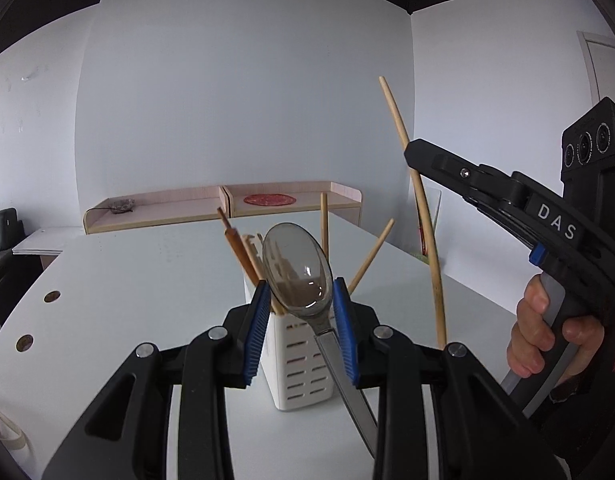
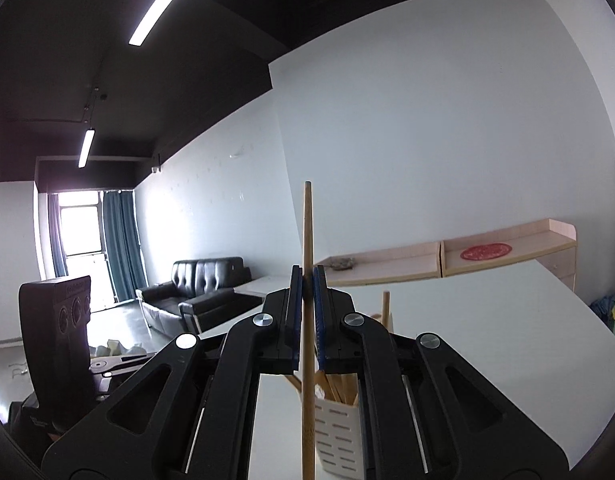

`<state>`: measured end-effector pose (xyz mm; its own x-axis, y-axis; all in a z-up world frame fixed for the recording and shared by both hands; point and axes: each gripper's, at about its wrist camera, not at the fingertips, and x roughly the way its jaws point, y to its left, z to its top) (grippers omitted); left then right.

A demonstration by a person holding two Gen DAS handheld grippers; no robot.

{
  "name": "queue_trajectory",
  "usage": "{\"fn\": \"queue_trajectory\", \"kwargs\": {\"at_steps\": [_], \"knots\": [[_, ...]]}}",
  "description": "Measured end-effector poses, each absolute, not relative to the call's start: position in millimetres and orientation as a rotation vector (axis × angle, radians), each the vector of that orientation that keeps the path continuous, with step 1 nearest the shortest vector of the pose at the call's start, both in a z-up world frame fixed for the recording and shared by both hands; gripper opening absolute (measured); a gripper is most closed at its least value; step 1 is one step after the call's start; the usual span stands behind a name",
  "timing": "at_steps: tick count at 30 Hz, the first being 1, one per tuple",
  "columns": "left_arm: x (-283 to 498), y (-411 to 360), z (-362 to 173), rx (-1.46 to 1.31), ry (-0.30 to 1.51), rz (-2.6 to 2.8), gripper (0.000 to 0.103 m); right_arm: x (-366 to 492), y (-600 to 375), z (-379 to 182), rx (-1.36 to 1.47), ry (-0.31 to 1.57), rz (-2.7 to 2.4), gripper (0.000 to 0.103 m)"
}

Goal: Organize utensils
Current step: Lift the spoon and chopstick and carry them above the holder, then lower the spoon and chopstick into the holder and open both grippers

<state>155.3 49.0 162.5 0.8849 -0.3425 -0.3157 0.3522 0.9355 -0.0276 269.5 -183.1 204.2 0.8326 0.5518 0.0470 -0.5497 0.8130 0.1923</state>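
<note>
A shiny metal spoon (image 1: 303, 276) stands at frame centre, clamped between the left gripper (image 1: 301, 312) jaws, before the white slotted holder (image 1: 297, 364). The right gripper (image 2: 307, 300) jaws pinch a long wooden chopstick (image 2: 307, 340), upright.

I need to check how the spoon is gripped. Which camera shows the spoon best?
The left wrist view. It shows the spoon close up, bowl upward in front of the white utensil holder, its handle against the right blue pad of the left gripper. The right wrist view shows no spoon, only the chopstick clamped in the right gripper.
</note>
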Motion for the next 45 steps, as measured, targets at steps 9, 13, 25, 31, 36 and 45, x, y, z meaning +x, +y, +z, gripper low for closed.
{"fn": "queue_trajectory", "kwargs": {"at_steps": [9, 13, 25, 31, 36, 45], "knots": [[182.5, 37.1, 198.7, -0.012, 0.219, -0.283, 0.032, 310.3, -184.4, 229.8, 0.292, -0.055, 0.527, 0.005], [199.8, 31.1, 205.1, -0.002, 0.184, -0.222, 0.032, 336.4, -184.2, 232.6, 0.309, -0.047, 0.481, 0.005], [203.8, -8.3, 200.9, 0.125, 0.098, -0.065, 0.032, 359.3, -183.8, 217.5, 0.355, -0.144, 0.383, 0.005], [207.3, -22.7, 190.6, 0.186, 0.082, -0.03, 0.032, 349.9, -171.0, 209.5, 0.296, -0.19, 0.363, 0.005], [208.8, -35.3, 191.6, 0.203, 0.1, -0.023, 0.032, 349.2, -166.8, 202.2, 0.261, -0.187, 0.368, 0.005], [209.7, -35.9, 187.1, 0.246, 0.12, -0.037, 0.032, 346.4, -166.3, 189.9, 0.242, -0.15, 0.39, 0.005]]}}
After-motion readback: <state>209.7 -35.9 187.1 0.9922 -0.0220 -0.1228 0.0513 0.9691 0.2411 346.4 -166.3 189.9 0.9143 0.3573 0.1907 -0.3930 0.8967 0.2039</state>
